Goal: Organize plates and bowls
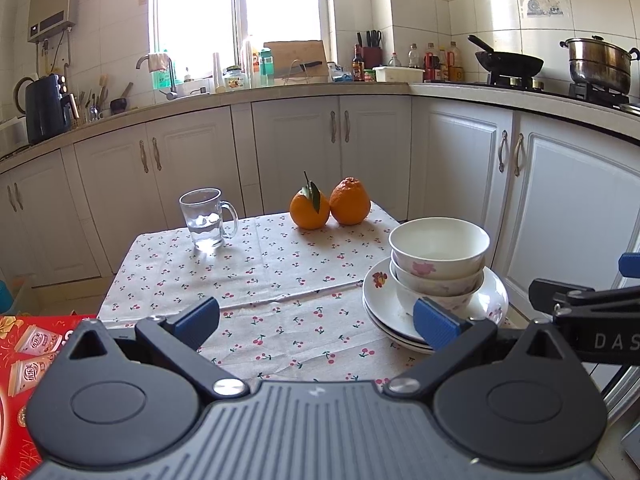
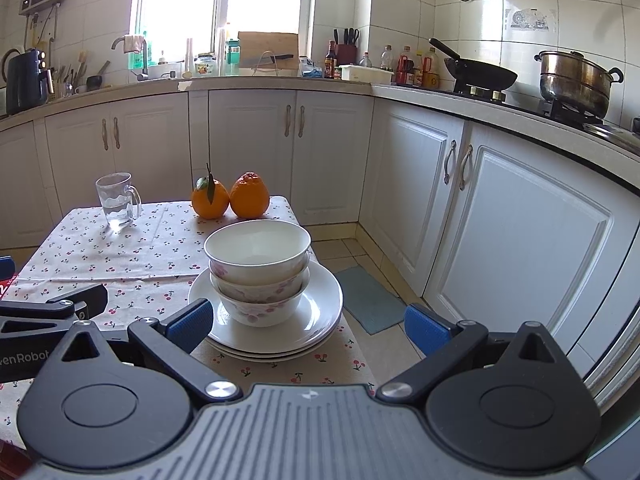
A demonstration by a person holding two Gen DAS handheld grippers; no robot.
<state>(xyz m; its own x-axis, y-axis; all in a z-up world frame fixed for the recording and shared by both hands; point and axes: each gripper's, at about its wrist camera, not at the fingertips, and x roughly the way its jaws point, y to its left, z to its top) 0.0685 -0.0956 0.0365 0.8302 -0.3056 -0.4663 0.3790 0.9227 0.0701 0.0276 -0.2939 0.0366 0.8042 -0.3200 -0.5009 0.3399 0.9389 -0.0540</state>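
Note:
Three white floral bowls (image 1: 439, 258) sit nested on a stack of white plates (image 1: 380, 300) at the right front of the cherry-print table; the bowls (image 2: 258, 268) and plates (image 2: 320, 300) also show in the right wrist view. My left gripper (image 1: 316, 318) is open and empty, low over the cloth, left of the stack. My right gripper (image 2: 308, 326) is open and empty, just in front of the plates, its left finger (image 2: 190, 326) near the plate rim. The right gripper's arm (image 1: 580, 300) shows at the right edge of the left wrist view.
A glass mug with water (image 1: 206, 218) stands at the back left of the table, two oranges (image 1: 330, 208) at the back middle. A red box (image 1: 24, 356) lies left of the table. White cabinets (image 2: 500, 216) and a floor mat (image 2: 370, 298) are to the right.

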